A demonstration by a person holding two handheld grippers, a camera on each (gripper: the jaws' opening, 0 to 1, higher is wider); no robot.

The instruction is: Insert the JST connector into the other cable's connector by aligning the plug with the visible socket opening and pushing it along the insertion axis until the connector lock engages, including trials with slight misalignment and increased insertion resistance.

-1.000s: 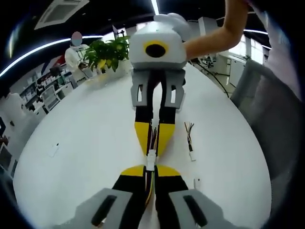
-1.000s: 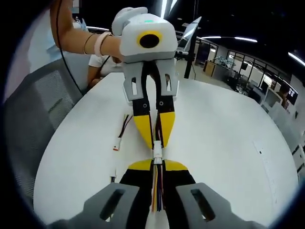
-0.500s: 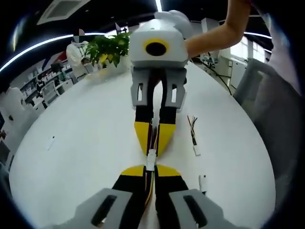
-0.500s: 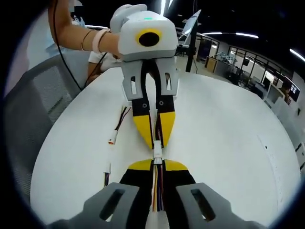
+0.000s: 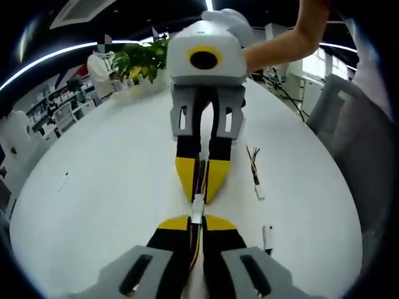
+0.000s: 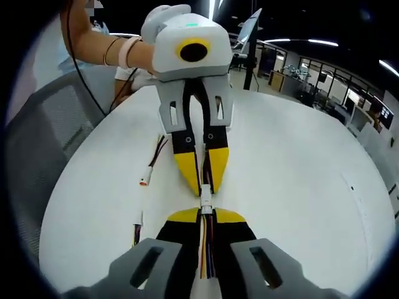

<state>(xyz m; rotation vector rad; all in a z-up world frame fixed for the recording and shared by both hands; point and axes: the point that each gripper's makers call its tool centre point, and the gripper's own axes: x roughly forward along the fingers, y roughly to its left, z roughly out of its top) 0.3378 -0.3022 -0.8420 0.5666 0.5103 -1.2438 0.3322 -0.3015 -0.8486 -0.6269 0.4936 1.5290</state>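
Grippers nose to nose, left gripper clamping wired white plug, right gripper clamping mating white socket, axes collinear, housings touching above round white table.

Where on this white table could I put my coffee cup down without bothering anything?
The broad bare stretch of the white table beyond the joined connectors, toward its far edge, is free. The other side is crowded: spare cables lie there beside the grippers.
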